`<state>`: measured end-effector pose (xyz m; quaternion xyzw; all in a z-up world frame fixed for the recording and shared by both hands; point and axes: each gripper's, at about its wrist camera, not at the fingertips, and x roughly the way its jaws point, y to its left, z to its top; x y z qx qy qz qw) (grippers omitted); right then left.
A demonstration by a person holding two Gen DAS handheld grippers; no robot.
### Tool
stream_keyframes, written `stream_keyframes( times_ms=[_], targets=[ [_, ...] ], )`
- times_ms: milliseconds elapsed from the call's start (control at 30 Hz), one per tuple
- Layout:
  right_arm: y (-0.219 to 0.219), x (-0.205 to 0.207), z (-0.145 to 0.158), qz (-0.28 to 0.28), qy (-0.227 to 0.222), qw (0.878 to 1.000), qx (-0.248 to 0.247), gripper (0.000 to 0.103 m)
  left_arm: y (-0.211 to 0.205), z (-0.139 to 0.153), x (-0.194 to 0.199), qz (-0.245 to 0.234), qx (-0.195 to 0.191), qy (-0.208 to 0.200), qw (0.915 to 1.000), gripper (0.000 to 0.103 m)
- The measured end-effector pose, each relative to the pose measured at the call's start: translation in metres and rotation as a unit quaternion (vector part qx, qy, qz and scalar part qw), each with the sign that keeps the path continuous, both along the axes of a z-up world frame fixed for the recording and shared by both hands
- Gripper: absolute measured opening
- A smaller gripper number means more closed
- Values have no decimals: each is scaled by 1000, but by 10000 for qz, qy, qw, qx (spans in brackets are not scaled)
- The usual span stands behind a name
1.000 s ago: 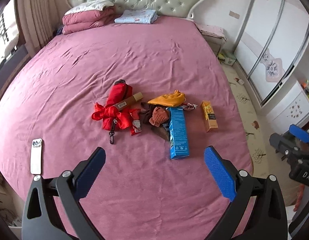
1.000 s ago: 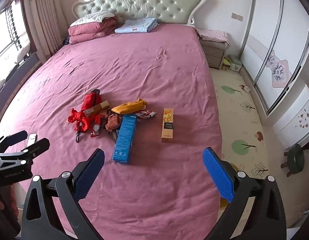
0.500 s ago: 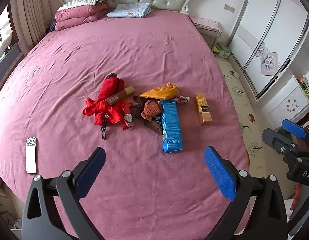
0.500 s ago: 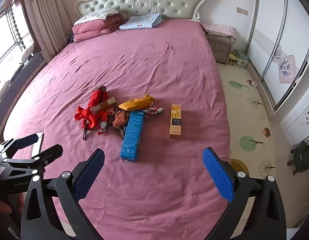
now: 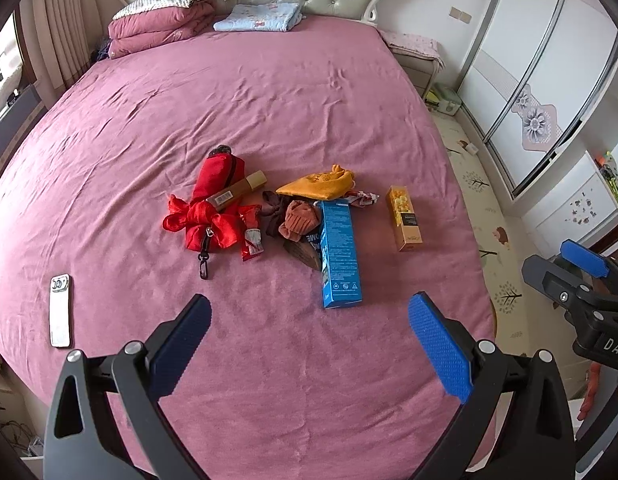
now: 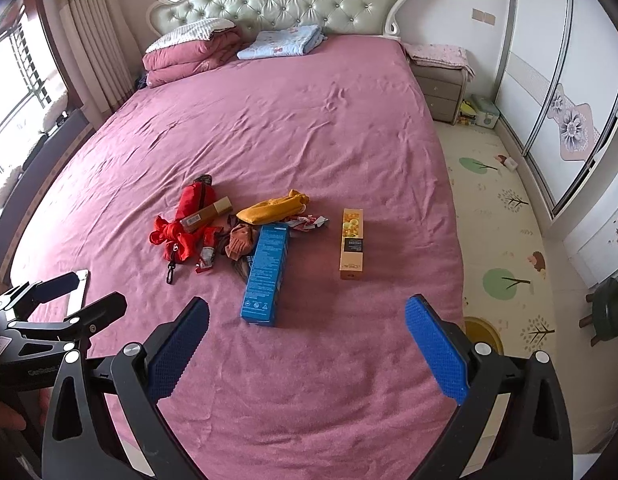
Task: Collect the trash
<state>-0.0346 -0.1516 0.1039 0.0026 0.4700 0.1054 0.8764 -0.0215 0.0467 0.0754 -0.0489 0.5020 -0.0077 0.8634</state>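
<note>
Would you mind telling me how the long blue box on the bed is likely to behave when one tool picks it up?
The blue box looks like thin cardboard with crisp edges, so it is probably stiff but crushable. It is likely light for its size. Its far end rests on the clothes pile, so lifting it may drag those pieces along.

- A home bedroom.
- Large bed [image 6: 309, 128] with a pink sheet and tufted headboard [image 6: 293, 0].
- Folded quilt [image 6: 189, 54] at its head edge.
- Sliding wardrobe [image 6: 561, 80]; nightstand [image 6: 441, 88] beside the bed.
</note>
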Motion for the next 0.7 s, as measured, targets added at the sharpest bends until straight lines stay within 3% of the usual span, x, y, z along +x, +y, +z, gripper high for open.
stream_keyframes(
  times_ms=[700],
  targets=[
    [-18, 8, -11, -64, 134, 9999, 19, 94, -12, -6, 9, 76, -94, 221, 9997, 99]
  ],
)
